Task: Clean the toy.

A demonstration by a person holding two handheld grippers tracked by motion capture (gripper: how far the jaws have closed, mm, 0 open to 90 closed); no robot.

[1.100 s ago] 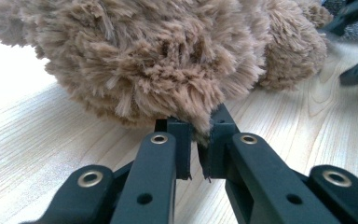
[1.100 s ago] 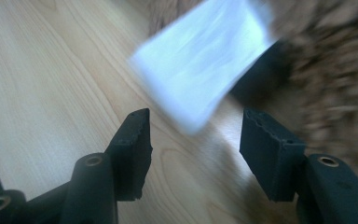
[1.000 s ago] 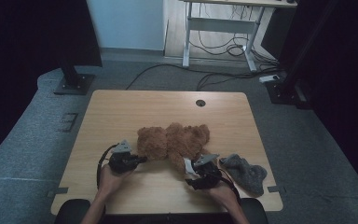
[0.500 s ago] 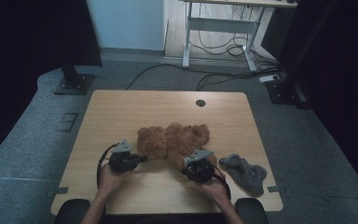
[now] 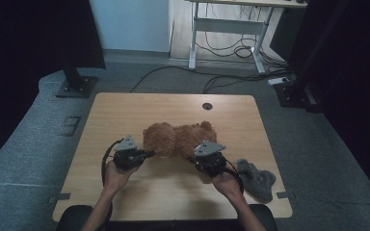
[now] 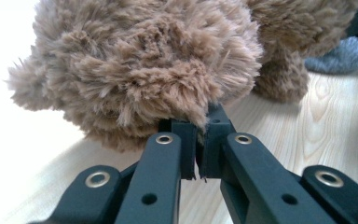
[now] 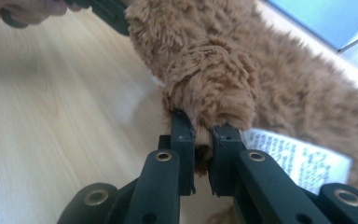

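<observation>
A brown plush bear (image 5: 178,138) lies across the middle of the wooden table (image 5: 125,110). My left gripper (image 5: 149,154) is at its left end, jaws shut on a tuft of its fur (image 6: 144,70); in the left gripper view the gripper (image 6: 198,135) pinches fur between its pads. My right gripper (image 5: 196,155) is at the bear's near right side. Its jaws have just been closing and now press on a plush paw (image 7: 214,88), as the right gripper view shows the gripper (image 7: 204,135). A white sewn-in label (image 7: 298,158) hangs beside that paw.
A grey knitted piece (image 5: 257,178) lies on the table right of my right hand, also seen as the grey knit (image 6: 340,53). A cable hole (image 5: 206,105) sits near the far edge. Desk legs and cables stand on the floor beyond.
My right gripper has moved away from the grey knitted piece toward the bear and closed on its paw, then risen. My left gripper has lifted slightly with the fur in it.
</observation>
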